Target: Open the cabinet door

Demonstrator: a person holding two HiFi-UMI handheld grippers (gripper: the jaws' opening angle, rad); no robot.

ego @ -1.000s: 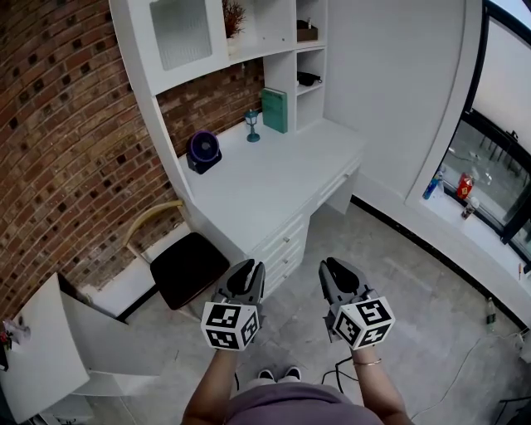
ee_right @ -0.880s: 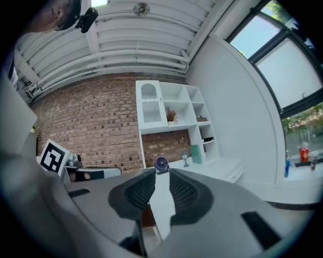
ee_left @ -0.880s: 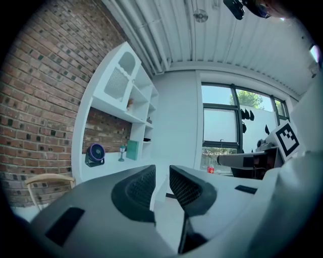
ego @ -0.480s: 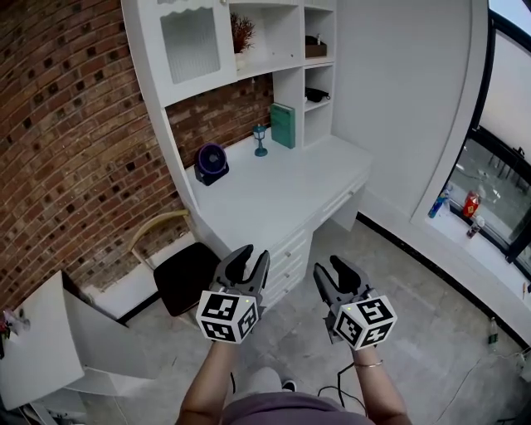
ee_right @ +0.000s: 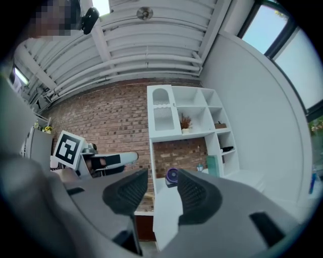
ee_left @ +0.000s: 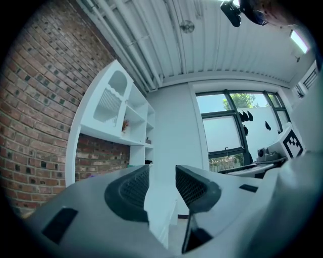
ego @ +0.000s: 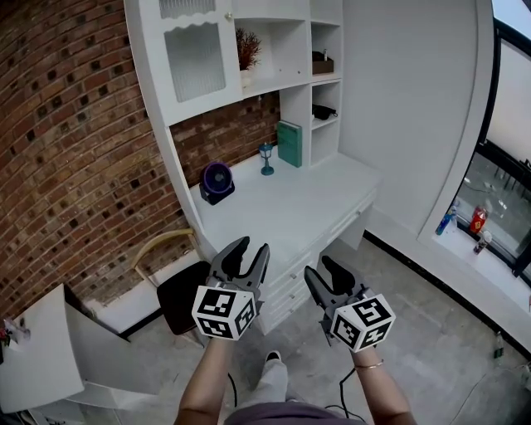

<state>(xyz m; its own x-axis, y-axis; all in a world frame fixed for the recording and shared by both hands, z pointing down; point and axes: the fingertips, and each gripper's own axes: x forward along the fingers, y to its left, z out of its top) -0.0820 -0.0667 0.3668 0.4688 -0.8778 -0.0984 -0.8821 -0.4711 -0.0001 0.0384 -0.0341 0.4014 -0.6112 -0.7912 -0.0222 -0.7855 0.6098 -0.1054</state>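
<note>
The white wall cabinet's frosted glass door is closed, with a small knob at its upper right corner. It hangs above the white desk, far beyond both grippers. My left gripper is held level in front of the desk's drawers; its jaws have just been opening and nothing is between them. My right gripper is beside it, its jaws also just opened and empty. The door shows far off to the left in the left gripper view. It also shows past the right gripper, where the door is straight ahead.
A purple fan, a small blue lantern and a teal book stand on the desk. A dark-seated chair sits left of the drawers. A white box unit is at lower left. Bottles line the window sill at right.
Both grippers' jaws have spread apart, from nearly shut to wide. Both hands rose and moved toward the desk, and the head view tilted up to show more of the cabinet.
</note>
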